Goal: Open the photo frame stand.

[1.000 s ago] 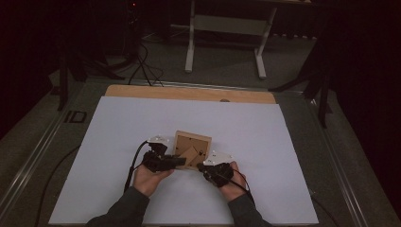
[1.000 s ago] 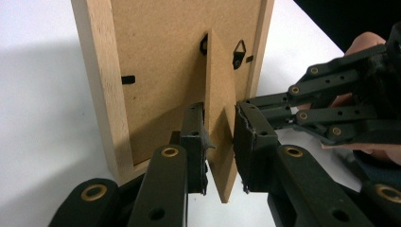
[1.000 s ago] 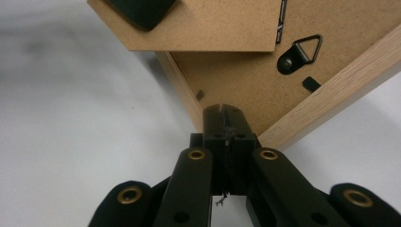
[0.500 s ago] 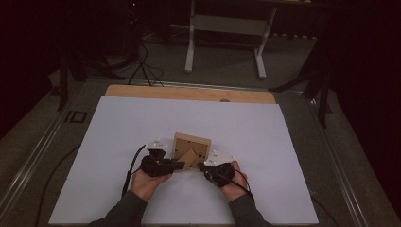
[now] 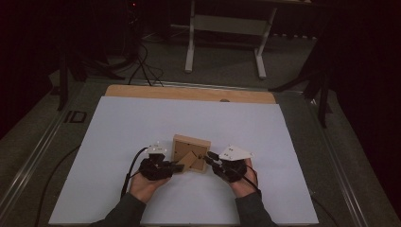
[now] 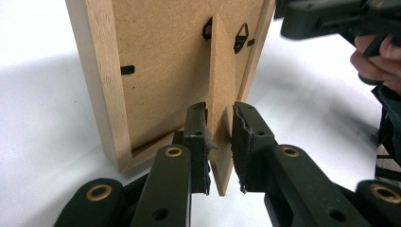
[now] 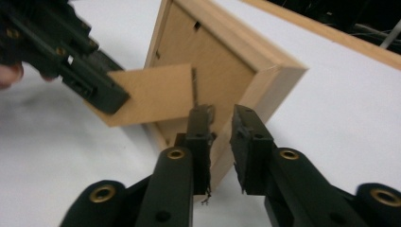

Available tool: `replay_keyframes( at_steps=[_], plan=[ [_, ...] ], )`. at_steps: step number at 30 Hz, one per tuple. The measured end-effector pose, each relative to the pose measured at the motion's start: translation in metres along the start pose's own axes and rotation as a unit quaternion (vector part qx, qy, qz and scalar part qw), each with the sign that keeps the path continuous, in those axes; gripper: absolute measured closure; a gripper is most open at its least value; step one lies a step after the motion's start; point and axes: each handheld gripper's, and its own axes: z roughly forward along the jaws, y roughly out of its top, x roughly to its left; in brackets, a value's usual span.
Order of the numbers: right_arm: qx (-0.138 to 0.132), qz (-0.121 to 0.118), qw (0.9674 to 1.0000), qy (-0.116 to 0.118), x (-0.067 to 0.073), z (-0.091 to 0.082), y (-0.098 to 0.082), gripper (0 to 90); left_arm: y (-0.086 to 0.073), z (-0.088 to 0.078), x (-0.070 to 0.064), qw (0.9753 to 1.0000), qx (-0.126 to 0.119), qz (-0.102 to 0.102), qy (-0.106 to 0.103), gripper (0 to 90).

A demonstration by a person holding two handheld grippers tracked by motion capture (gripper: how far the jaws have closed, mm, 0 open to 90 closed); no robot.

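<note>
1. High view: the wooden picture frame (image 5: 191,152) stands near the middle of the white table sheet (image 5: 118,127), its back turned toward me. My left gripper (image 5: 176,167) reaches in at its lower left and my right gripper (image 5: 210,158) at its right side. From up here I cannot tell how either pair of jaws stands.

2. Left gripper view: my jaws straddle the fold-out stand (image 6: 220,118), the thin fibreboard leg hinged to the frame's back panel (image 6: 156,66). One pad lies against the board and the other sits just off it, so I judge them slightly apart, around the leg and not yet clamped. To do this well, I would close on the leg's lower part, far from the hinge, and swing it gently so the hinge is not strained.

3. Right gripper view: my jaws stand apart around the frame's near corner (image 7: 222,142), with the wood between the pads; I cannot tell whether they press on it. The left gripper (image 7: 101,92) shows farther off, at the stand's free edge. I would close firmly on the rim here before the leg moves, since a light, upright frame could tip or slide on the smooth sheet. Steady with the right, move with the left.
</note>
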Motion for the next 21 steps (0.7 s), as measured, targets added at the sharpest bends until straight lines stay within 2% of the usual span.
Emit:
replay_keyframes(
  at_steps=[4, 7, 10, 11, 12, 13, 15, 17, 19, 21],
  plan=[
    [-0.009, 0.013, 0.9999, -0.001, -0.004, -0.003, 0.001, 70.9, -0.001, 0.000, -0.001, 1.0000, -0.001, 0.007, 0.001, 76.6],
    [-0.009, 0.028, 0.9994, -0.016, -0.008, -0.003, 0.001, 63.3, -0.002, 0.000, -0.001, 0.9999, 0.004, 0.012, 0.005, 76.7],
    [-0.012, 0.040, 0.9990, -0.013, -0.012, -0.001, 0.002, 54.7, -0.002, 0.000, -0.002, 0.9998, 0.004, 0.016, 0.008, 76.7],
    [-0.012, 0.040, 0.9990, -0.013, -0.012, -0.001, 0.002, 54.7, -0.002, 0.000, -0.002, 0.9998, 0.004, 0.016, 0.008, 76.7],
    [-0.011, 0.043, 0.9990, -0.009, -0.013, 0.000, 0.002, 53.0, -0.002, 0.000, -0.002, 0.9998, 0.003, 0.017, 0.008, 76.7],
    [-0.016, 0.045, 0.9988, 0.010, -0.015, 0.002, 0.004, 49.8, -0.003, 0.000, -0.002, 0.9998, 0.004, 0.018, 0.009, 76.6],
    [-0.016, 0.045, 0.9988, 0.010, -0.015, 0.002, 0.004, 49.8, -0.003, 0.000, -0.002, 0.9998, 0.004, 0.019, 0.010, 76.6],
    [-0.021, 0.051, 0.9979, 0.032, -0.016, 0.006, 0.007, 45.2, -0.003, 0.000, -0.003, 0.9996, 0.005, 0.026, 0.012, 76.6],
    [-0.019, 0.053, 0.9979, 0.033, -0.018, 0.010, 0.009, 43.6, -0.003, 0.001, -0.003, 0.9994, 0.007, 0.032, 0.014, 76.8],
    [-0.017, 0.060, 0.9969, 0.047, -0.022, 0.015, 0.009, 42.1, -0.003, 0.001, -0.003, 0.9993, 0.010, 0.033, 0.014, 77.0]
  ],
)
